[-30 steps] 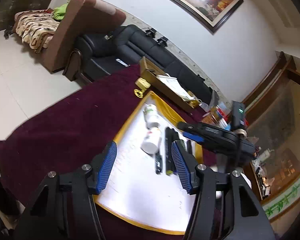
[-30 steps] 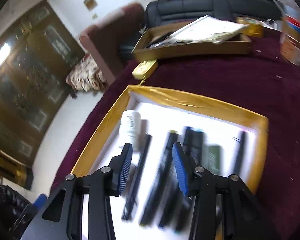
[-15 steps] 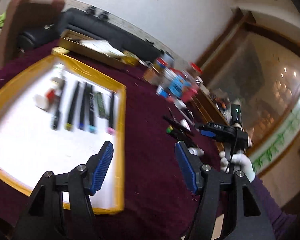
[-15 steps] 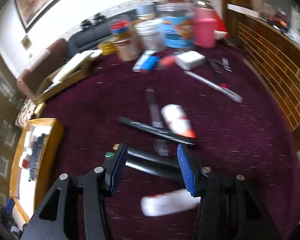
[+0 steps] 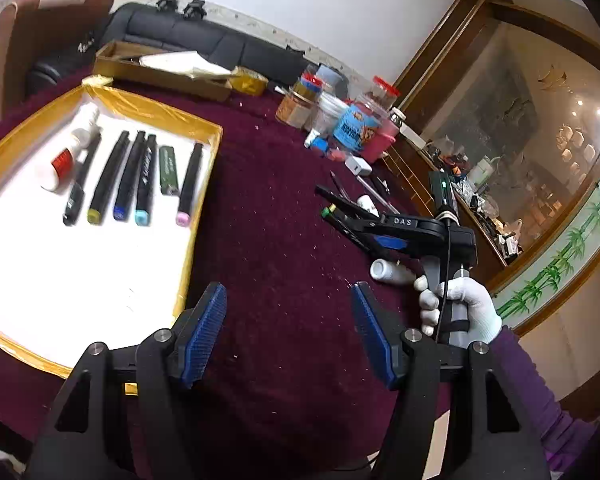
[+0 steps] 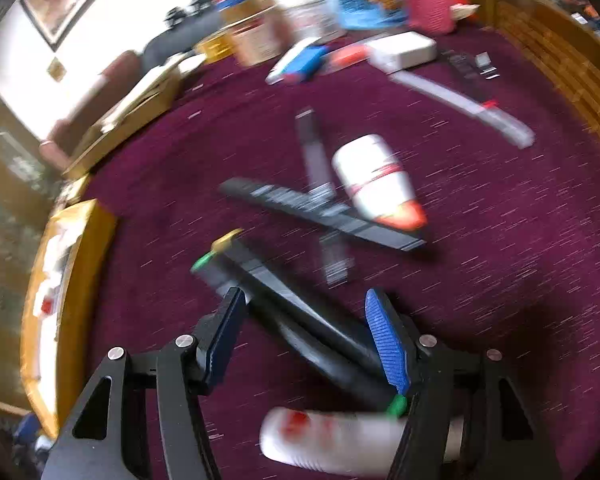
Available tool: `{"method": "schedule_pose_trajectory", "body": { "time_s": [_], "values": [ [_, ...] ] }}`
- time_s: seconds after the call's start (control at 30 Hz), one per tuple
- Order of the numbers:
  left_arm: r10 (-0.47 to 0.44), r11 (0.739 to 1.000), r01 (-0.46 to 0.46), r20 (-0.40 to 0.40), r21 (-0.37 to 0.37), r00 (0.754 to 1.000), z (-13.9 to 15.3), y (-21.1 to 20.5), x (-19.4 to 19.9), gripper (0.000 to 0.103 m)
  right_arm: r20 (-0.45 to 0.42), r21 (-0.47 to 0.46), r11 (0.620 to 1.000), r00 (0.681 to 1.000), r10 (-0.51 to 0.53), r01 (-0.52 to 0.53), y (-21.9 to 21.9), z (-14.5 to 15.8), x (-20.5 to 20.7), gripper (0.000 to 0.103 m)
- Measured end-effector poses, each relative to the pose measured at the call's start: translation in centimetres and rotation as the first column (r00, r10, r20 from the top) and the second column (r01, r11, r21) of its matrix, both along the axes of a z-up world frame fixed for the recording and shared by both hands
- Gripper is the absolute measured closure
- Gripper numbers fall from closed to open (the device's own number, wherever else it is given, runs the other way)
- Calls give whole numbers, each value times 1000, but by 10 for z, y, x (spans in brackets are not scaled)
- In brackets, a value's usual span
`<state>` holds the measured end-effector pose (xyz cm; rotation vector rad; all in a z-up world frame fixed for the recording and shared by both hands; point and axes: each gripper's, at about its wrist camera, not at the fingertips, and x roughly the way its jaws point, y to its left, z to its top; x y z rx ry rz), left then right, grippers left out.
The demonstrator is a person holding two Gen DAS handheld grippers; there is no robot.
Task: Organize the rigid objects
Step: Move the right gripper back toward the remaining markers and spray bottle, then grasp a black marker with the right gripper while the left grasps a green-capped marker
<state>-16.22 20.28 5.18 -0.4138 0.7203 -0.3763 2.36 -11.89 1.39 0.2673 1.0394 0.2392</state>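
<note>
A gold-rimmed white tray (image 5: 204, 184) at the left holds several markers (image 5: 130, 176) in a row and a white tube (image 5: 66, 156). My left gripper (image 5: 288, 330) is open and empty above the maroon cloth, right of the tray. My right gripper (image 6: 304, 340) is open, its fingers on either side of two black markers with yellow and green caps (image 6: 268, 280) lying on the cloth. It also shows in the left wrist view (image 5: 364, 232). A white tube (image 6: 328, 440) lies just below its fingers. A white bottle with an orange cap (image 6: 374, 182) and a black bar (image 6: 320, 212) lie ahead.
Jars and tubs (image 5: 340, 116) stand at the back of the table, with a white box (image 6: 404, 50) and a long grey pen (image 6: 464, 104) near them. A cardboard box of papers (image 5: 160, 70) sits behind the tray. A wooden cabinet (image 5: 500, 120) borders the right.
Both grippers have swung from over the tray to the right part of the table. The right gripper has come down and closer to the two black markers.
</note>
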Motion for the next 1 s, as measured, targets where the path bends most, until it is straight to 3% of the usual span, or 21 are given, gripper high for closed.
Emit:
{"method": "schedule_pose_trajectory", "body": {
  "time_s": [0.2, 0.3, 0.43, 0.5, 0.6, 0.77, 0.93, 1.0],
  "values": [
    [-42, 999, 42, -13, 0, 999, -5, -16, -2, 40, 20, -30, 988, 989, 150, -149, 44, 2, -29, 45],
    [-62, 998, 62, -20, 5, 998, -7, -22, -3, 40, 5, 67, 971, 973, 229, -229, 51, 2, -37, 45],
    [-79, 997, 79, -32, 2, 996, -10, -26, -5, 40, 22, 102, 984, 990, 142, -143, 33, -1, -43, 45],
    [-79, 997, 79, -30, 8, 996, -10, -27, -6, 40, 31, 57, 995, 996, 82, -84, 26, -3, -50, 46],
    [-77, 997, 77, -37, 4, 996, -11, -28, -5, 40, 44, -61, 997, 997, 57, -54, 33, -2, -60, 56],
    [-85, 996, 86, -51, 16, 995, -13, -34, -2, 40, 100, -237, 970, 992, 76, -50, 60, 5, -78, 57],
    [-89, 995, 92, -58, 49, 994, -13, -40, 2, 40, 99, -288, 957, 995, 24, 6, 68, 6, -60, 59],
    [-87, 994, 91, -63, 65, 994, -12, -44, 4, 40, 71, -314, 950, 997, 30, -6, 80, -1, -46, 66]
  ]
}}
